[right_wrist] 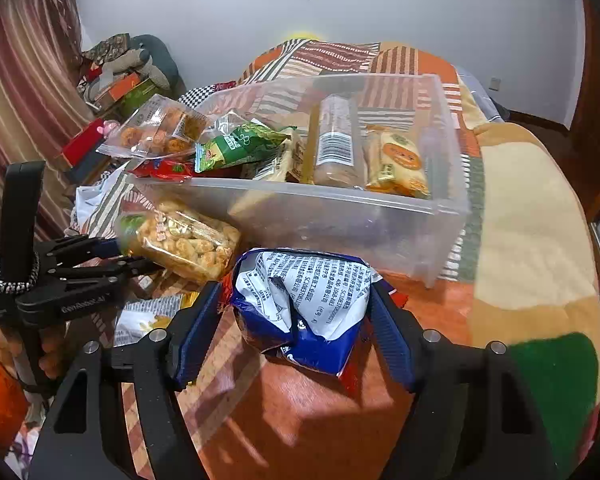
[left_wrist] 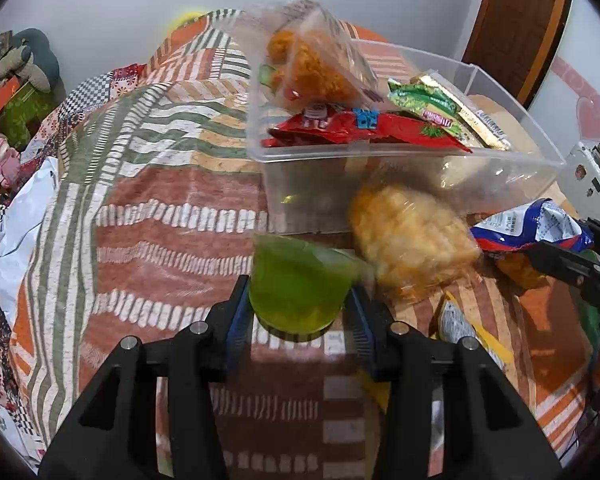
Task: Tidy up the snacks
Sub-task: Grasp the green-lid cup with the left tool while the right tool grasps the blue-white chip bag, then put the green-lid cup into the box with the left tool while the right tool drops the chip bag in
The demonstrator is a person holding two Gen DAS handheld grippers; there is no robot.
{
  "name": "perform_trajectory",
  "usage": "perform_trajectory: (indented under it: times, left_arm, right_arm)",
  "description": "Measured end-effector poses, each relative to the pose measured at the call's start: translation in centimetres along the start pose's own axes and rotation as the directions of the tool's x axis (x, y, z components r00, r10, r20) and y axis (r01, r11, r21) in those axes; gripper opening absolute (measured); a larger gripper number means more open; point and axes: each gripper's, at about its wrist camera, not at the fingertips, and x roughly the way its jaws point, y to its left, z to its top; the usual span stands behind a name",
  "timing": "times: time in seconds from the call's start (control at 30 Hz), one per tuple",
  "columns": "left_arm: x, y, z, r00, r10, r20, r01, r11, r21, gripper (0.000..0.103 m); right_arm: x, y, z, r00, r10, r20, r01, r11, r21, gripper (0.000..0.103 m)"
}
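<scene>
Left gripper (left_wrist: 300, 312) pinches green jelly cup (left_wrist: 298, 284); right gripper (right_wrist: 296, 320) clamps crumpled blue-white packet (right_wrist: 304, 308). Clear bin (right_wrist: 340, 216) lies just ahead of both, rim above them, right nearer.

A: How is the scene lit?
B: Even, moderately bright indoor light is seen; soft shadows are cast beneath both rigs at the lower centre.

A: And sharpness?
B: The puffed-snack bag (left_wrist: 412, 240) is smeared by motion blur. Edges are bent and darkly vignetted at every corner.
</scene>
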Motion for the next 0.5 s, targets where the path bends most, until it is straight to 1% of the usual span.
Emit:
perform_trajectory:
  times: [0.2, 0.27, 0.3, 0.33, 0.4, 0.5]
  left_arm:
    - [-3.0, 0.4, -0.4, 0.999, -0.003, 0.049, 0.004, 1.0, -0.011, 0.044]
    - [-4.0, 0.3, -0.4, 0.998, -0.006, 0.07, 0.007, 1.0, -0.011, 0.041]
    - [-4.8, 0.2, -0.4, 0.996, -0.01, 0.088, 0.011, 1.0, -0.007, 0.023]
    - [-5.2, 0.0, -0.2, 0.996, -0.022, 0.09, 0.022, 1.0, -0.001, 0.001]
    - [-6.1, -0.1, 0.2, 0.994, -0.048, 0.094, 0.048, 0.999, -0.002, 0.001]
    - [-6.3, -0.6, 0.6, 0.995, -0.03, 0.091, 0.029, 1.0, 0.01, 0.004]
  right_arm:
    - [-1.4, -0.7, -0.3, 1.0, -0.003, 0.019, 0.003, 1.0, 0.002, 0.068]
    - [-2.0, -0.8, -0.4, 1.0, -0.001, 0.03, 0.001, 1.0, 0.004, 0.068]
    - [-2.3, -0.8, -0.4, 0.999, 0.0, 0.035, 0.0, 1.0, 0.005, 0.068]
    - [-2.5, -0.8, -0.4, 0.999, 0.001, 0.041, -0.002, 1.0, 0.007, 0.068]
    - [-3.2, -1.0, -0.4, 0.998, 0.005, 0.057, -0.006, 1.0, 0.01, 0.068]
    - [-3.8, -1.1, -0.3, 0.997, 0.01, 0.076, -0.011, 1.0, 0.019, 0.068]
